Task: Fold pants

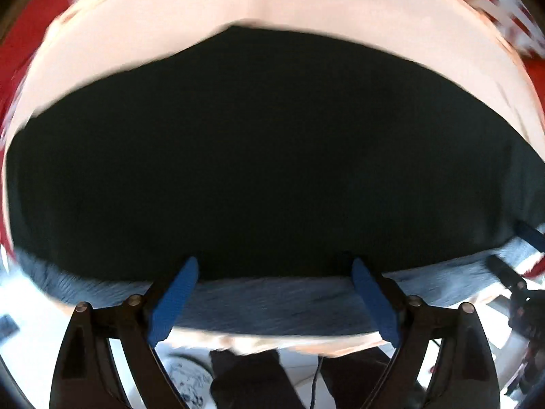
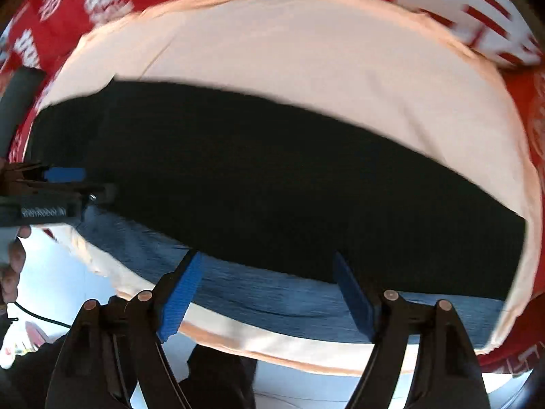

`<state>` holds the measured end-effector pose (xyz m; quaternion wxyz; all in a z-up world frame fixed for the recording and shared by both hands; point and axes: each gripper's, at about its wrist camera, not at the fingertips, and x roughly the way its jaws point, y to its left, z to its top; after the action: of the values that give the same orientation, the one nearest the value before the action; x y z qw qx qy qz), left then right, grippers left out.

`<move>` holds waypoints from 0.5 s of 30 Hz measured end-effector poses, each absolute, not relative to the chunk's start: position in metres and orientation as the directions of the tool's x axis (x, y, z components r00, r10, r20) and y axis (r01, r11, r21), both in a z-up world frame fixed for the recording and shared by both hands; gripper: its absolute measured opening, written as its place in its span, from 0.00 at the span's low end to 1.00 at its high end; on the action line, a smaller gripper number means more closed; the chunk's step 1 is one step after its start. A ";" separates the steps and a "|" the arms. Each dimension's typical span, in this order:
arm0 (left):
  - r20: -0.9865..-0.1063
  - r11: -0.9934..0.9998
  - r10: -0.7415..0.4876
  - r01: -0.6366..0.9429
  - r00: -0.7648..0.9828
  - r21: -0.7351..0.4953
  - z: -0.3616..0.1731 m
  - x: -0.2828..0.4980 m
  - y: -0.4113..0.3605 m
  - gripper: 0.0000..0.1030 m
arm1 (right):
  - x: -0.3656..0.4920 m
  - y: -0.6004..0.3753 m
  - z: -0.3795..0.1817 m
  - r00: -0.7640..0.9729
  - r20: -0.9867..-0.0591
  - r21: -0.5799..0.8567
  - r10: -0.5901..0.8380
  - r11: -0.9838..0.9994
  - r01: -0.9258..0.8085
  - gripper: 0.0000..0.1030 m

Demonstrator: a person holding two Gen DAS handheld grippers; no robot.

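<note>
The pants (image 1: 265, 156) are dark, almost black, with a blue-grey band along the near edge (image 1: 272, 303). They lie flat on a pale peach cloth (image 1: 306, 3). My left gripper (image 1: 274, 269) is open, its blue pads (image 1: 177, 303) over the near edge of the pants, holding nothing. In the right wrist view the pants (image 2: 272, 184) stretch across the cloth (image 2: 323, 68). My right gripper (image 2: 267, 266) is open over the blue-grey edge (image 2: 272, 293), empty. The left gripper (image 2: 64, 174) shows at the left of that view; the right gripper (image 1: 529, 235) shows at the right of the left view.
A red cloth with white lettering (image 2: 102, 3) covers the table under the peach cloth. The table's near edge runs just below the pants (image 2: 259, 344). The person's dark-clad legs (image 1: 245, 378) and white floor lie below it.
</note>
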<state>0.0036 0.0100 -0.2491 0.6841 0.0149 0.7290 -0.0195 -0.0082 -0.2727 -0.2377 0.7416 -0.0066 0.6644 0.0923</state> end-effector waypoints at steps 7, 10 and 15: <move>-0.997 0.994 0.055 -0.087 -0.048 0.059 -0.234 -0.007 0.138 0.90 | -0.004 -0.275 -0.253 0.031 -0.998 -0.050 -0.047 0.991 -0.120 0.86; -1.000 0.982 0.010 -0.189 -0.019 0.013 -0.226 0.006 0.172 0.90 | -0.002 -0.312 -0.255 -0.098 -0.984 -0.152 -0.147 0.987 0.055 0.90; -0.998 0.994 -0.021 -0.102 0.060 -0.027 -0.220 0.058 0.156 0.90 | 0.029 -0.268 -0.209 0.056 -0.998 -0.032 -0.039 0.993 0.110 0.90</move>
<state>0.0581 0.1560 -0.2204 0.7268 -0.0448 0.6848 0.0280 0.0291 -0.2682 -0.2088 0.7261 0.0259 0.6852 -0.0511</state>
